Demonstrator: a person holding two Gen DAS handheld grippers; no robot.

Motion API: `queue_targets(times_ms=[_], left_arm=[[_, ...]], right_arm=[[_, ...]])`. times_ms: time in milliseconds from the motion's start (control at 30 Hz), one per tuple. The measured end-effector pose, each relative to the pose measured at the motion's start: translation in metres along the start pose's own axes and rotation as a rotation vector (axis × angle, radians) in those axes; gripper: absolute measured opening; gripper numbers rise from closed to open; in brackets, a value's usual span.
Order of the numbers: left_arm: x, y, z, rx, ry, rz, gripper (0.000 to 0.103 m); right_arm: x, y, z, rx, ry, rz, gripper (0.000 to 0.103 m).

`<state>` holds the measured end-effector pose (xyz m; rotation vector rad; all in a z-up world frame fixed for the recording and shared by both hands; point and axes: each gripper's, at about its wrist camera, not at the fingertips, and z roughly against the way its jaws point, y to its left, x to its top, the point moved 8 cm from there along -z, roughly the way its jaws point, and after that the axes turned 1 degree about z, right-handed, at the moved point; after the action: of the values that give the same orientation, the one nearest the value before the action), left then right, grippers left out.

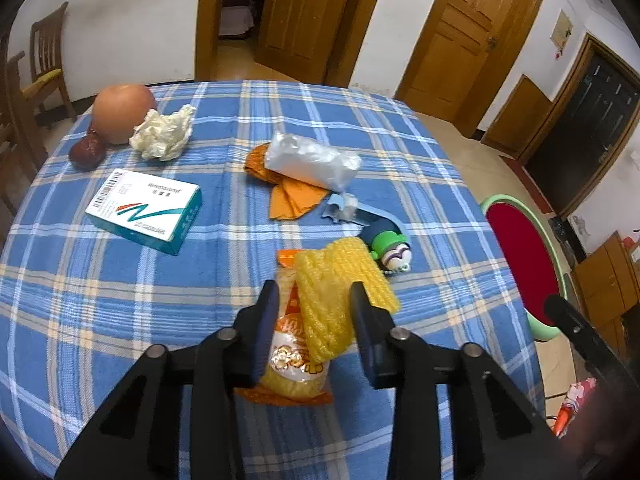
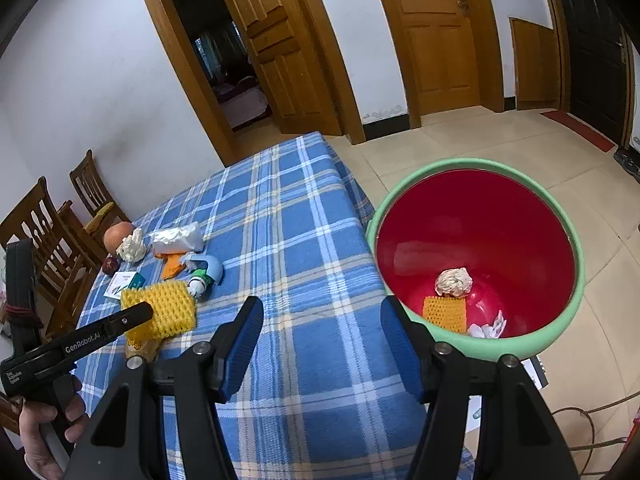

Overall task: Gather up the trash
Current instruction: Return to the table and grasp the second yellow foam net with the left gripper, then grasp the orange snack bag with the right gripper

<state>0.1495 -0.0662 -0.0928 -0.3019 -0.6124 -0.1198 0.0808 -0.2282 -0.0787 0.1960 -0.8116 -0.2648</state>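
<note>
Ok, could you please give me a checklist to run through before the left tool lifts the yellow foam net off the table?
1. Yellow foam net lies between the left tool's fingers: ok.
2. Both pads press firmly on the net: cannot tell.
3. Snack packet under the net is out of the grip: cannot tell; it also lies between the fingers.
4. Right tool open and empty, out of the way: ok.
5. Bin beside the table has room left: ok.
</note>
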Motion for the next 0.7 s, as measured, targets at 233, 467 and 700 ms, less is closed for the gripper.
queue_targets(times_ms=[233,467,700], left_arm=[[0.002,-0.006,0.007,-0.06,-0.015,0.0,0.013],[0.012,0.001,0.031,-0.087,-0.074,0.031,0.013],[0.021,0.023,0.058,-0.051,-0.142,0.055,0.013]], right_arm=[[-0.003,0.011,-0.004,0.013,0.011,0.02,0.064],[-0.004,0.026,-0.008,0.032,0.019,0.045,0.064],[-0.006,0.051,-0.01,0.06,0.028,0.086,0.064]])
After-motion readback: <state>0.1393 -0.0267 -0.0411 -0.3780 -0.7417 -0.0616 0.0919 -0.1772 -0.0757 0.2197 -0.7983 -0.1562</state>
